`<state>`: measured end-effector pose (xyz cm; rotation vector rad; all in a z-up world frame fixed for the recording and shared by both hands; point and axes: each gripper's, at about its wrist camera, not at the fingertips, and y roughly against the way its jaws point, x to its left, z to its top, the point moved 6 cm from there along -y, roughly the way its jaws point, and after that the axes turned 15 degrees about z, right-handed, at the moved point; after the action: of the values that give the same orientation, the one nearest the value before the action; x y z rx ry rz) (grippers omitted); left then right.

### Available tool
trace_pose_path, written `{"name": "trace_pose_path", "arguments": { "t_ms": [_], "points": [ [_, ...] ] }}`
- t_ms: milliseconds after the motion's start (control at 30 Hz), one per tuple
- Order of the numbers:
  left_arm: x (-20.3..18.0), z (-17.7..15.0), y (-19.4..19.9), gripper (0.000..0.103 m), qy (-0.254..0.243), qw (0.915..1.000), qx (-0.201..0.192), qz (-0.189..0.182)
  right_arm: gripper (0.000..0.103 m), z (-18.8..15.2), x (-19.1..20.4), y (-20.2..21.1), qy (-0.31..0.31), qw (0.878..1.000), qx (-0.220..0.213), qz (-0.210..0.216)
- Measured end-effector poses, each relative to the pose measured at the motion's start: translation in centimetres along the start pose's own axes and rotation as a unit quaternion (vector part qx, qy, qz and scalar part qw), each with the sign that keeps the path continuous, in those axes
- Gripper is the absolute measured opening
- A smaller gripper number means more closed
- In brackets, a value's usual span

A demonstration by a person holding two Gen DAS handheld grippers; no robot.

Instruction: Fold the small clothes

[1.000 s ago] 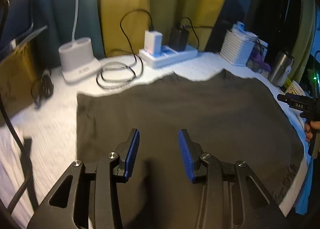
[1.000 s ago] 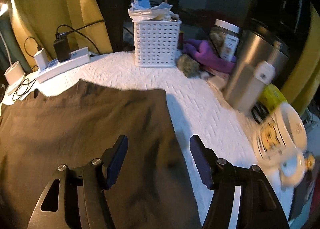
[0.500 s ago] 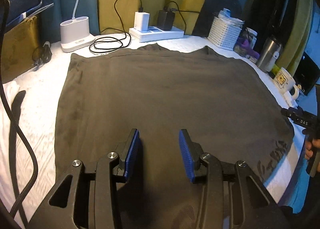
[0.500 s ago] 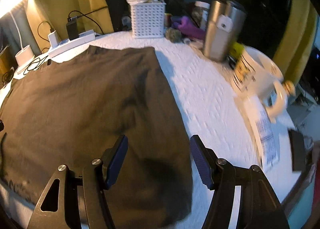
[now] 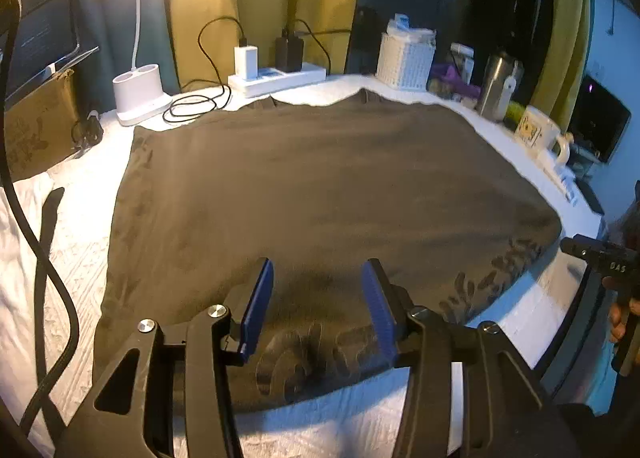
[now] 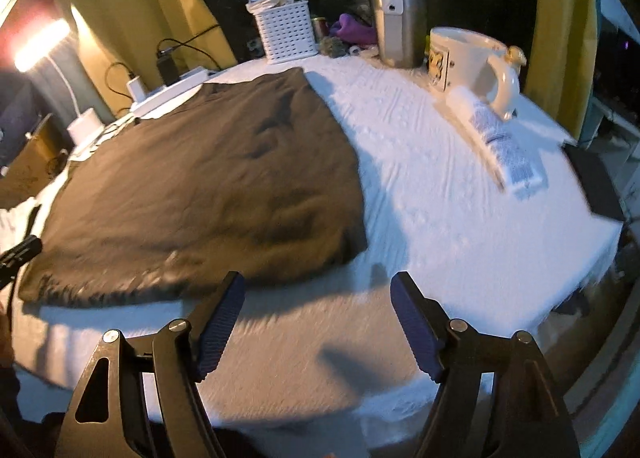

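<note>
A white textured tabletop [image 6: 420, 162] carries a dark brown garment [image 6: 208, 186] spread flat at frame left, with basket [image 6: 286, 31], tumbler [image 6: 400, 22] and mug [image 6: 468, 58] along the upper edge

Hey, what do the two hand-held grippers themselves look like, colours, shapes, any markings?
Both match. The left hand-held gripper and the right hand-held gripper have black frames with triangular cut-outs, silver pivot screws, and two fingers faced with ribbed blue pads. Seen from the left wrist, the right one's body carries white lettering. A thick black cable trails left.
</note>
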<state>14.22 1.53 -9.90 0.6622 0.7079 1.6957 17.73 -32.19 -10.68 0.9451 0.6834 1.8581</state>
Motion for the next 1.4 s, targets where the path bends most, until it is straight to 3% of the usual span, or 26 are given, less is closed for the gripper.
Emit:
{"name": "trace_pose_path", "arguments": {
  "t_ms": [100,200,300,567,800,933,1100,1267,1400],
  "points": [
    [0.1,0.0,0.2,0.047,-0.001,1.0,-0.002,0.003,0.077,-0.8,0.4,-0.5,-0.01,1.0,0.005,0.021],
    [0.7,0.3,0.5,0.047,0.012,0.9998,-0.012,0.009,0.078,-0.8,1.2,-1.2,0.019,1.0,0.016,-0.004],
    [1.2,0.4,0.5,0.047,0.012,0.9997,-0.011,0.018,0.087,-0.5,1.4,-1.8,0.017,1.0,0.015,0.004],
    [4.7,1.5,-0.1,0.047,0.035,0.9975,-0.008,0.061,0.09,1.9,0.8,-3.1,-0.075,0.994,-0.031,0.068],
    [6.2,1.8,-0.7,0.047,0.043,0.9955,0.001,0.085,0.09,4.8,0.9,-5.4,-0.081,0.993,-0.059,0.063],
    [6.7,1.9,-1.2,0.047,0.052,0.9942,0.011,0.093,0.088,6.2,1.0,-6.6,-0.086,0.99,-0.069,0.082],
    [7.3,1.8,-2.3,0.047,0.055,0.9933,0.026,0.098,0.033,7.0,0.6,-7.5,-0.092,0.99,-0.063,0.092],
    [7.5,2.1,-3.3,0.047,0.056,0.9935,0.035,0.093,0.016,6.9,-0.7,-7.3,-0.115,0.984,-0.066,0.118],
    [7.5,2.7,-3.4,0.047,0.049,0.9949,0.025,0.084,0.016,7.0,-0.2,-6.8,-0.105,0.985,-0.066,0.116]
  ]
}}
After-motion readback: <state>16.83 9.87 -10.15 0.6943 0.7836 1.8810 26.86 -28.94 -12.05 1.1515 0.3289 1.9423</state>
